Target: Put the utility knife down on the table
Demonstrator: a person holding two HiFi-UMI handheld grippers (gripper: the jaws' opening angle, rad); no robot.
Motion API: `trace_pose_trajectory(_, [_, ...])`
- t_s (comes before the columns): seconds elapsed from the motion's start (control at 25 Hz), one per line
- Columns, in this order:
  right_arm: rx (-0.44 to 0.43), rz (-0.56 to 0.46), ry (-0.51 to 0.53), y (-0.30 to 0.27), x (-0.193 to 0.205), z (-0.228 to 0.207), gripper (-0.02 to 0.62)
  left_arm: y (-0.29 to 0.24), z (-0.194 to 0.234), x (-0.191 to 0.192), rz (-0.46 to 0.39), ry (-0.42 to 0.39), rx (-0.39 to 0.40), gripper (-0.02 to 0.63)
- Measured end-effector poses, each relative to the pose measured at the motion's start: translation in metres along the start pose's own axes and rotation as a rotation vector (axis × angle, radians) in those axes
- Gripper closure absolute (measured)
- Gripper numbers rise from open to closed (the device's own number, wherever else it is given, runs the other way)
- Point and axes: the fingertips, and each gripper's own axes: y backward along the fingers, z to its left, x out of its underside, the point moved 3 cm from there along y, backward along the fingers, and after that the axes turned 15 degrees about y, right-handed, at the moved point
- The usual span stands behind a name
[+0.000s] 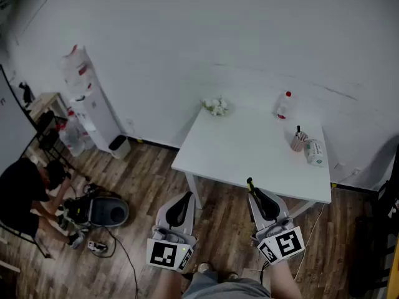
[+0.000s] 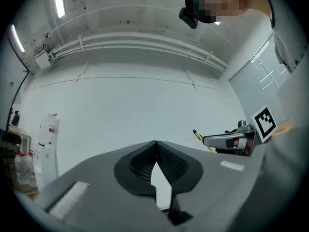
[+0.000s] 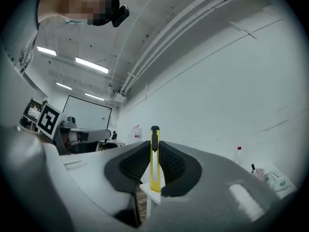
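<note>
Here, utility knife (image 3: 154, 164) clamped upright in right gripper (image 3: 154, 146) jaws, by counter's (image 1: 249, 148) near edge. Clenched, empty jaws on left gripper (image 2: 154, 146).

Table (image 1: 249, 148) sits near back wall. On it: flowers (image 1: 216, 106) at back-L corner, bottle (image 1: 284, 105) back-R, cup (image 1: 298, 141) nearer on R side, packet (image 1: 315, 152) just R of cup. Both grippers in front of table's near edge, over floor: L gripper (image 1: 184, 198) by near-L corner, R gripper (image 1: 255, 195) at mid edge w/ knife (image 1: 250, 184) btwn its jaws. Dispenser (image 1: 87, 98) L of table by wall. Person (image 1: 25, 198) & vacuum (image 1: 100, 210) on floor, far L.
</note>
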Motion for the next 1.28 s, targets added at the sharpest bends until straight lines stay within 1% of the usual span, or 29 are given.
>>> trace_pose_trajectory(0.6, [0.021,0.010,-0.010,-0.011,0.004,0.004,0.541,-0.005,0.014,-0.002,0.003,0.000,0.011,0.592])
trace_pose_trajectory(0.84, [0.040,0.011,-0.036,-0.021,0.007,0.006,0.540,-0.009,0.028,-0.003,0.002,0.000,0.029,0.592])
trace_pose_trajectory(1.28, [0.086,0.014,-0.030,-0.050,0.011,0.011,0.540,-0.025,0.060,-0.004,0.009,0.009,0.074,0.592])
